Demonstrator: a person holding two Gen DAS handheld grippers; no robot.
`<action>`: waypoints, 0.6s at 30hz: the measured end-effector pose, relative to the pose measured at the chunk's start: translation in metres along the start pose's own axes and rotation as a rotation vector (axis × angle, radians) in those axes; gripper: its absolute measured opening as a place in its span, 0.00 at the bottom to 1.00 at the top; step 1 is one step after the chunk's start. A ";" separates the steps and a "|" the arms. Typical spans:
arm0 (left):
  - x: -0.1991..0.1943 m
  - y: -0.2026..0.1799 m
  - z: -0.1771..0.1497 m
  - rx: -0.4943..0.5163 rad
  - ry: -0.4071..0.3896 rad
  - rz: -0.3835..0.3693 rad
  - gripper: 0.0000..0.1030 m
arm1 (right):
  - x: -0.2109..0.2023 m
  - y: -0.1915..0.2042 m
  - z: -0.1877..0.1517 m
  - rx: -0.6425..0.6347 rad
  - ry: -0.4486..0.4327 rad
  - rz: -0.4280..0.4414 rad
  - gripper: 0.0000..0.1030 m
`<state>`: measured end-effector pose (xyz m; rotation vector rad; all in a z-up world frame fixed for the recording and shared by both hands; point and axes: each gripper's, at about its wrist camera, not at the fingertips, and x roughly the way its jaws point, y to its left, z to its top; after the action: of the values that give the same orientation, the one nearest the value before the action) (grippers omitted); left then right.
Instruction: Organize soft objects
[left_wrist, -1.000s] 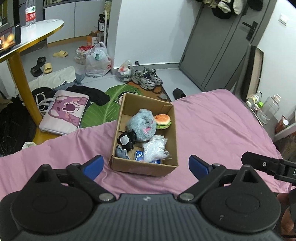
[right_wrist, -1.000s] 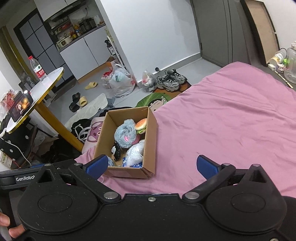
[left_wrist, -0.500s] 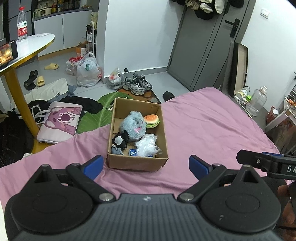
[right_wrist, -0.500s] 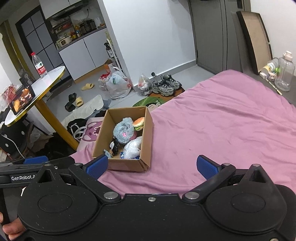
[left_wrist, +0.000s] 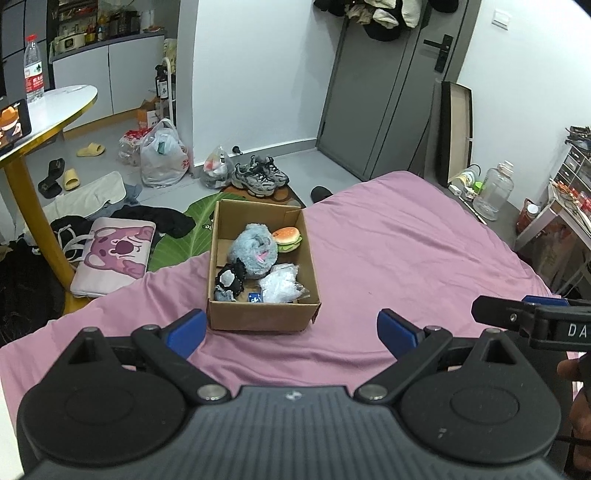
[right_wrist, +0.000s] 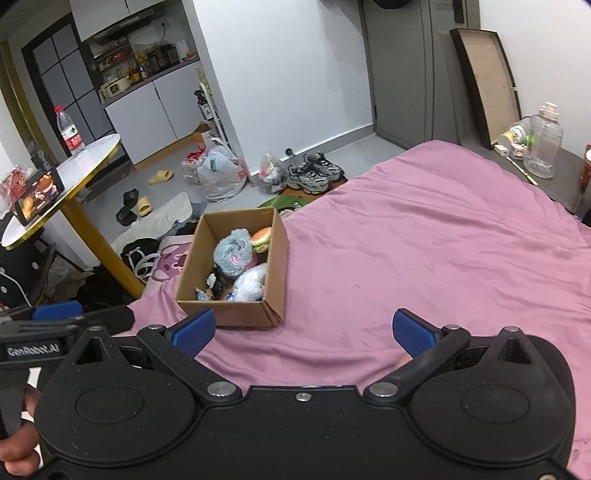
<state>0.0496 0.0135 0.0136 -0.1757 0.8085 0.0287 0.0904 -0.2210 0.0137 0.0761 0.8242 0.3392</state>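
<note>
An open cardboard box sits on the pink bed sheet near the bed's far left edge. Inside lie a grey-blue plush, a toy hamburger, a clear plastic-wrapped bundle and a black and white soft item. My left gripper is open and empty, held back from the box. My right gripper is open and empty, also short of the box.
Beyond the bed lie sneakers, plastic bags, slippers, a pink pouch and dark clothes on the floor. A round white table on a yellow leg stands at the left. Bottles stand by the bed's right side.
Both grippers have pulled back and up from the box, which now looks smaller and farther. Both stay open. The box and its contents have not moved.
</note>
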 end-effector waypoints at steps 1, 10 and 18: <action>-0.001 0.000 -0.001 0.001 -0.001 -0.001 0.95 | -0.001 0.000 -0.002 0.000 -0.001 -0.001 1.00; -0.015 -0.002 -0.008 0.003 -0.021 -0.001 0.95 | -0.012 0.000 -0.011 -0.002 -0.019 -0.002 1.00; -0.024 -0.002 -0.015 0.013 -0.030 -0.001 0.95 | -0.021 0.001 -0.015 -0.005 -0.032 0.002 1.00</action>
<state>0.0231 0.0096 0.0212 -0.1629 0.7787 0.0251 0.0657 -0.2278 0.0182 0.0769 0.7920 0.3408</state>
